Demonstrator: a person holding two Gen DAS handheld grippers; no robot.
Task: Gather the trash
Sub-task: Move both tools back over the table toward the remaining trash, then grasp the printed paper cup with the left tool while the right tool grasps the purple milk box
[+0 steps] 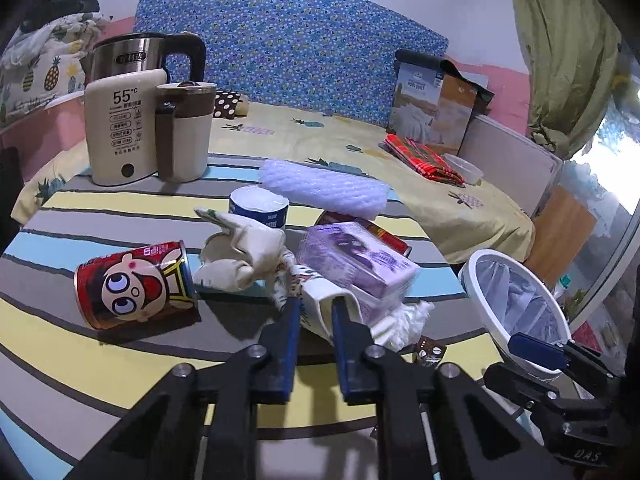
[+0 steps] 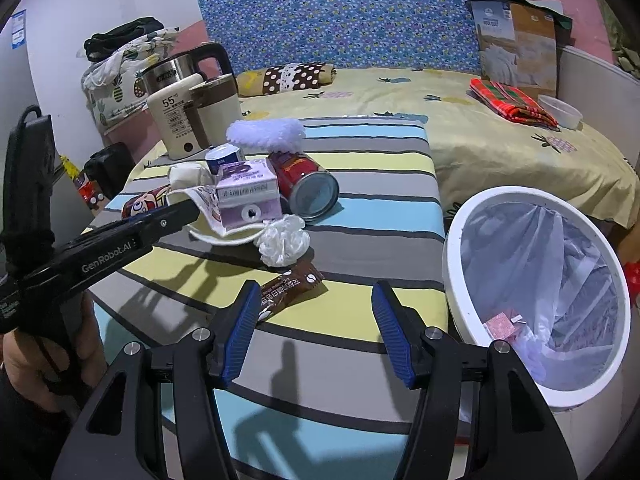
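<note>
My left gripper [image 1: 315,305] is shut on the edge of a white printed bag [image 1: 320,304], also seen in the right wrist view [image 2: 208,202]. A purple carton [image 1: 360,268] rests on that bag [image 2: 248,196]. Around it lie a red cartoon can [image 1: 136,284], a second red can [image 2: 308,182], a crumpled cream wrapper [image 1: 244,252], a white plastic wad [image 2: 282,240] and a white foam roll [image 2: 266,132]. My right gripper [image 2: 316,300] is open above a brown snack wrapper [image 2: 290,286]. The white lined trash bin [image 2: 536,300] stands to its right.
Everything lies on a striped table [image 2: 360,216] in front of a yellow bed [image 2: 500,148]. A kettle [image 1: 140,54], a cream warmer [image 1: 120,132] and a brown-and-cream mug [image 1: 184,132] stand at the table's back left, with a blue tape roll [image 1: 260,206] near them.
</note>
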